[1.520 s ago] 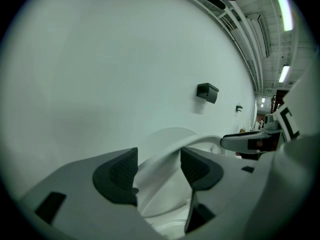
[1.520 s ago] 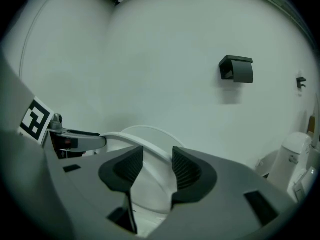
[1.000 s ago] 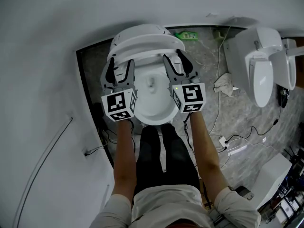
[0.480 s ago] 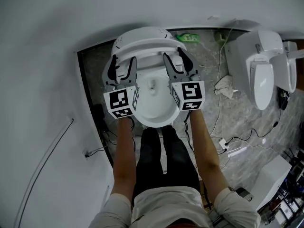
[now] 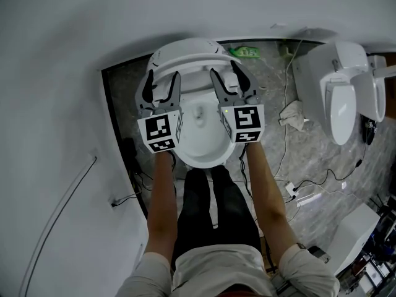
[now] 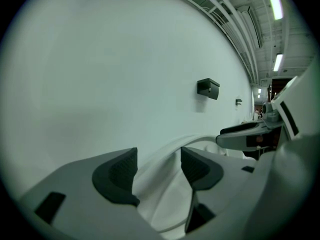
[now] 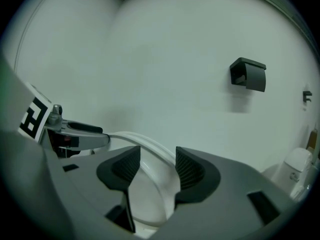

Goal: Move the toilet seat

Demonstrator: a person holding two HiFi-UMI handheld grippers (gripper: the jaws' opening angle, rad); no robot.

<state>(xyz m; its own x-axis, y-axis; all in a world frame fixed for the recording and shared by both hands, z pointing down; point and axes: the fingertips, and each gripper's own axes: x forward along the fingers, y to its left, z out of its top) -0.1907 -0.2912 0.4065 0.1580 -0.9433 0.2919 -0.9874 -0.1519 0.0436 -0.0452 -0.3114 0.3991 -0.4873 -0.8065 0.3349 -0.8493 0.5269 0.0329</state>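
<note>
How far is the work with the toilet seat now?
Done: the toilet seat seems raised off the bowl. In hand: its rim runs between the jaws of the left gripper and the right gripper; the right jaws have just been opening. To do, probably: release both sides and withdraw.

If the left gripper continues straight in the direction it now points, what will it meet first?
Most likely the raised toilet seat: its white rim lies between the parted jaws of the left gripper. The white wall stands behind it; how far, I cannot tell.
</note>
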